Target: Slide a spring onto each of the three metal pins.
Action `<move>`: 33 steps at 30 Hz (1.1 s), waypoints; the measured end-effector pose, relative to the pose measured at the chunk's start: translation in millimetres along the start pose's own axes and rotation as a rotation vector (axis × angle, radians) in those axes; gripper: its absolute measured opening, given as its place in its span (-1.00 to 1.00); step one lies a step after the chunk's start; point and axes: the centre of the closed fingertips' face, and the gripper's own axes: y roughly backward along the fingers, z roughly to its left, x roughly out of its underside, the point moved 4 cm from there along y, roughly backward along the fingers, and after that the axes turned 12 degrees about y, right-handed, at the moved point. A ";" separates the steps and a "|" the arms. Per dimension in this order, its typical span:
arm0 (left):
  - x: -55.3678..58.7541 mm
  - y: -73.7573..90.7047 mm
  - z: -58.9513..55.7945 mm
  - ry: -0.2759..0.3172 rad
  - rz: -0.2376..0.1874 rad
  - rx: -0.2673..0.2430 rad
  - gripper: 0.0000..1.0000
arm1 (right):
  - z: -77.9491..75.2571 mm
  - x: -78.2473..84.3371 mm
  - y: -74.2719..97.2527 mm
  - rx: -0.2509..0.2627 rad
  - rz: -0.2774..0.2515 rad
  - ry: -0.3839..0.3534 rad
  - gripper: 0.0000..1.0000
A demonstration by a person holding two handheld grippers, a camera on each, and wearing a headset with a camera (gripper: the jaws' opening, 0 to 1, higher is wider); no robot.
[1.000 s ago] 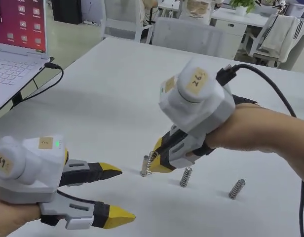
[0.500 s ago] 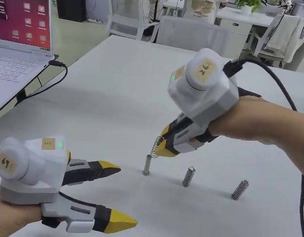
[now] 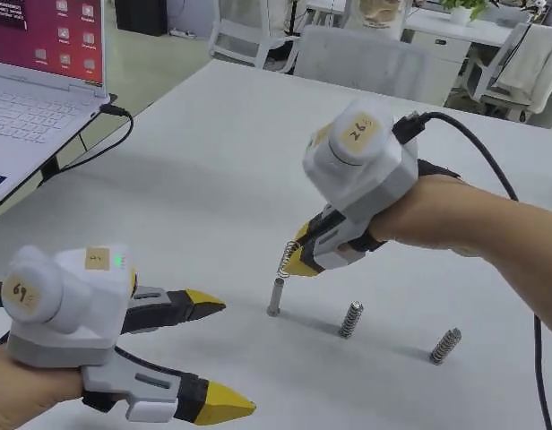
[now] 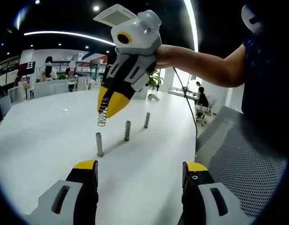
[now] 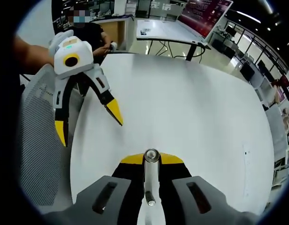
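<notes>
A bare metal pin (image 3: 275, 296) stands upright on the white table (image 3: 195, 179). To its right stand two more pins, each wearing a spring (image 3: 351, 319) (image 3: 445, 346). My right gripper (image 3: 294, 262) hovers just above the bare pin, shut on a loose spring (image 3: 285, 258) that hangs tilted over the pin's top. The right gripper view looks down the spring (image 5: 151, 156) between the yellow tips, with the pin (image 5: 149, 199) below. My left gripper (image 3: 224, 356) stays open at the near left, nothing in it. The left gripper view has the spring (image 4: 102, 117) above the pin (image 4: 99, 144).
An open laptop (image 3: 43, 81) sits at the table's far left with a black cable (image 3: 97, 143) running off it. The right gripper's own cable (image 3: 491, 170) trails back right. Chairs and desks stand beyond the table's far edge.
The right gripper has lifted the spring from beside the pin's top to just above it. The left gripper has stayed open in place; the head camera shifted a little.
</notes>
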 end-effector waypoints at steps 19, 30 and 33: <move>3.7 6.0 3.3 0.007 0.008 -0.006 0.41 | 0.4 3.0 -15.7 -0.031 0.026 -0.021 -0.85; 5.7 7.0 4.2 0.012 0.011 -0.002 0.38 | -0.6 7.3 -22.4 -0.043 0.034 -0.029 -0.85; 5.8 7.0 4.1 0.011 0.013 -0.002 0.38 | -1.3 9.0 -25.1 -0.046 0.036 -0.032 -0.85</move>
